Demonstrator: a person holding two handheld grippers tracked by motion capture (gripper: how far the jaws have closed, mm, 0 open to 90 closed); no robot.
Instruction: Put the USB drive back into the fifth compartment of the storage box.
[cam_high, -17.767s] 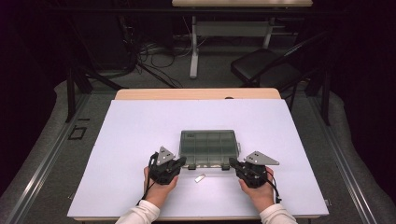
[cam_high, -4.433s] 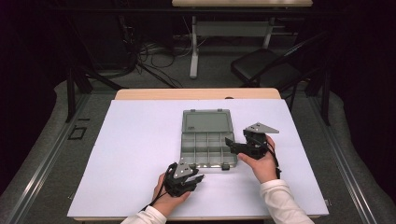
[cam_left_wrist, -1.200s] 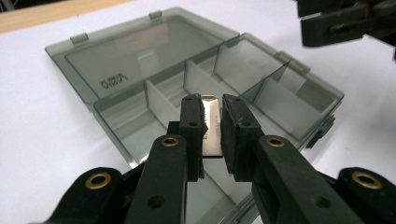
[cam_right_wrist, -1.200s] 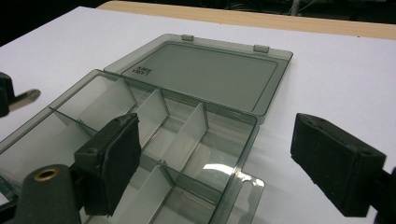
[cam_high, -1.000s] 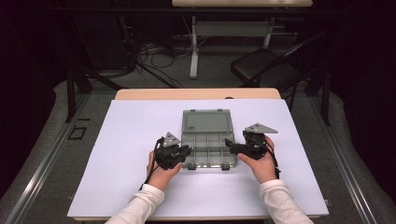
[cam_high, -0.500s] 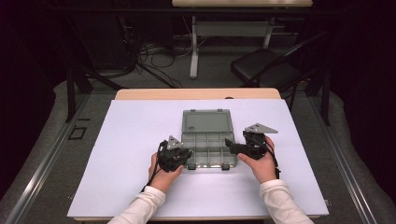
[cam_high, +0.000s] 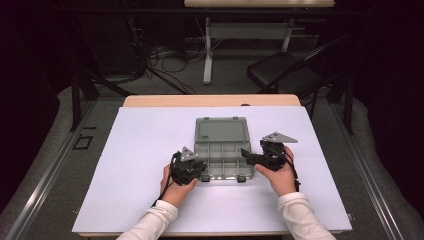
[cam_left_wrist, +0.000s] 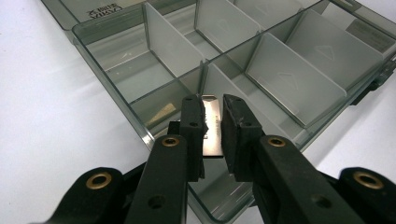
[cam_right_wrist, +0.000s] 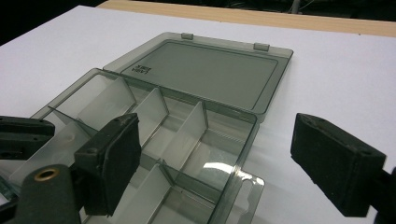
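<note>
Gripping metal plate (cam_left_wrist: 212, 128), left gripper (cam_left_wrist: 213, 128), lid lettering (cam_right_wrist: 140, 70) unreadable

Dark room; black chair (cam_high: 282, 75), tangled cables (cam_high: 155, 57) on grey floor (cam_high: 230, 87); second desk (cam_high: 260, 4) behind.

Lid marking (cam_right_wrist: 142, 71): small dark print in the near-left corner of the open organizer box lid (cam_right_wrist: 210, 70), upside down, too small to read.
Other text: none legible anywhere.

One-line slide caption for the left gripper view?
Left claw pinches a small metal plate above the open compartment box.
</note>
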